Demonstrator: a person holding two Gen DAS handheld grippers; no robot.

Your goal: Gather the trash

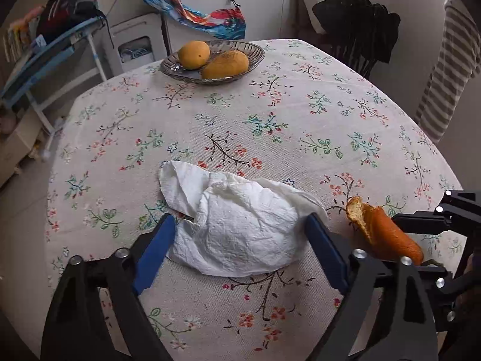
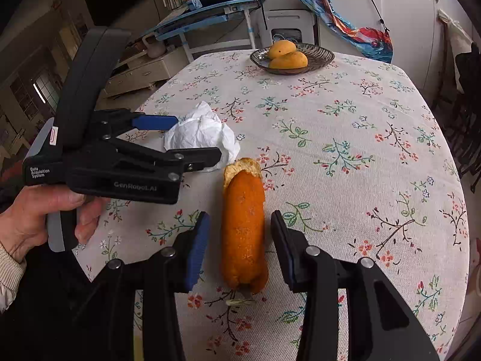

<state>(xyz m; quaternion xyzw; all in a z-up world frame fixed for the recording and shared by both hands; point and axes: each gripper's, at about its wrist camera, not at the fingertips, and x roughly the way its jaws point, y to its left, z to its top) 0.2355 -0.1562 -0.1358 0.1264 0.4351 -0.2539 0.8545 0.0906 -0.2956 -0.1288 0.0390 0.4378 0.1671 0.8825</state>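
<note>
Both fingers [image 1: 168, 234] flank tissue [image 1: 237, 225]; tablecloth [image 1: 270, 114] beyond bare.

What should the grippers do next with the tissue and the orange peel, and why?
Probably close the left gripper on the crumpled white tissue. Its blue pads already stand on either side of the tissue, open and not pressing. The right gripper likewise straddles the orange peel with gaps on both sides, so it could close next.

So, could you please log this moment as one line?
left gripper: open around tissue | right gripper: open around orange peel | both on table
</note>
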